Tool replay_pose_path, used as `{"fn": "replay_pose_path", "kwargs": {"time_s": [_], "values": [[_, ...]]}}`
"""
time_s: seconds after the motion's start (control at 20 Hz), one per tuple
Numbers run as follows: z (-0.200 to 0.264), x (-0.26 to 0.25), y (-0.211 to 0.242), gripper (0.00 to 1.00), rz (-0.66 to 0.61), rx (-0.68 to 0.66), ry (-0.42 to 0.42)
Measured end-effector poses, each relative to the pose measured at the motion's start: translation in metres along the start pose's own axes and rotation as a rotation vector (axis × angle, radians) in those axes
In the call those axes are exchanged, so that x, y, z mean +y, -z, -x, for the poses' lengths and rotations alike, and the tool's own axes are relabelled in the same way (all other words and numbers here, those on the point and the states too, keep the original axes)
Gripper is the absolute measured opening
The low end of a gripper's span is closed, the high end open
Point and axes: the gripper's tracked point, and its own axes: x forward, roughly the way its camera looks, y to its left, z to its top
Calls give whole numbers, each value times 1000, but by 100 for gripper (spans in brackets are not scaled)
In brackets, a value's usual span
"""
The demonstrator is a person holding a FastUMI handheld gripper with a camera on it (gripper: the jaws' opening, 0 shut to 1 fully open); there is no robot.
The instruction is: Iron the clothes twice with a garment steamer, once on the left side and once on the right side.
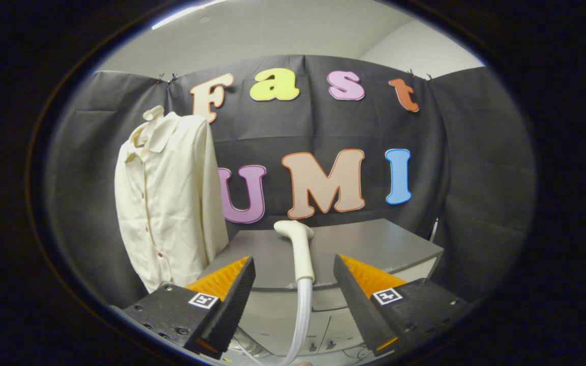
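1. While the gripper (293,284) hangs near the front of the booth, its two fingers (232,295) stand wide apart and released, pressing on nothing.
2. Between the fingers, and a little beyond their tips, the garment steamer head (298,244) stands upright, with its bent nozzle end at the top turned to the left.
3. Neither finger touches the steamer; there is open space on both sides of its handle.
4. From the lower end of the handle a pale hose (301,315) drops straight down between the fingers and curves away at the near bottom.
5. Behind the steamer lies a grey table (374,244), its flat top reaching back to the black cloth wall (476,152).
6. Under the table's front edge there is a light-coloured unit (323,325) with panel seams; what it is, I cannot tell.
7. To the far left of the steamer hangs a cream shirt (171,198), buttoned down the front, collar at the top, its front turned slightly to the left.
8. The shirt hangs beside the table's left end, its lower hem falling just behind the left finger.
9. The steamer and the shirt are well apart, not touching.
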Motion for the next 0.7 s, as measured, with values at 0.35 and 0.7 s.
{"fn": "replay_pose_path", "kwargs": {"time_s": [0.35, 0.7], "values": [[-90, -13, -20, 95, 15, 97, -47], [-167, -9, -16, 95, 38, 316, -102]]}}
